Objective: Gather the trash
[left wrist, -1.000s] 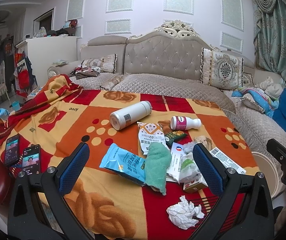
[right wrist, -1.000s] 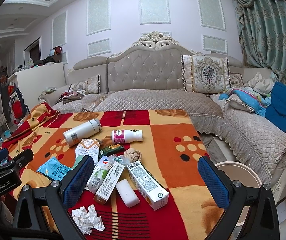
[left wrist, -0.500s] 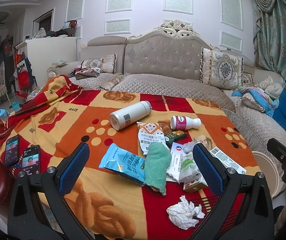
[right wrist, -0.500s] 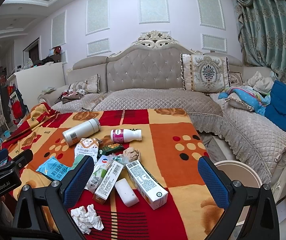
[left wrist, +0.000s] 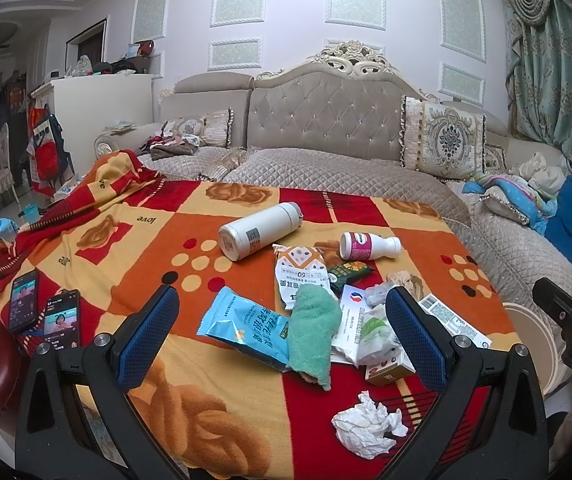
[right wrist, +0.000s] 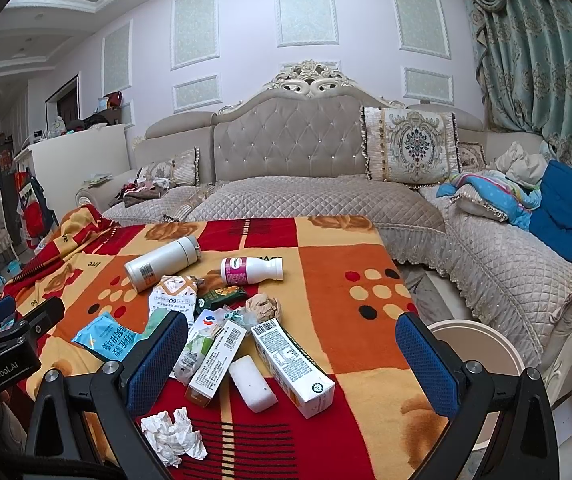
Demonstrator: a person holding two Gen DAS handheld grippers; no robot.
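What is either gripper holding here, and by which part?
Nothing. The left gripper and right gripper are both open, above the trash on the blanket.

Both wrist views face shared blanket (left wrist: pixel 97 240) clutter

Hidden and cut-off parts of the trash pile

The green cloth (left wrist: pixel 313 332) covers part of the blue snack bag (left wrist: pixel 245 326); in the right wrist view only its edge shows behind a finger pad (right wrist: pixel 157 356). The round bin (right wrist: pixel 482 344) is cut by the hand-held gripper frame in both views. Print on the long cartons (right wrist: pixel 292 362) and both phone screens (left wrist: pixel 61 318) is too small to read.
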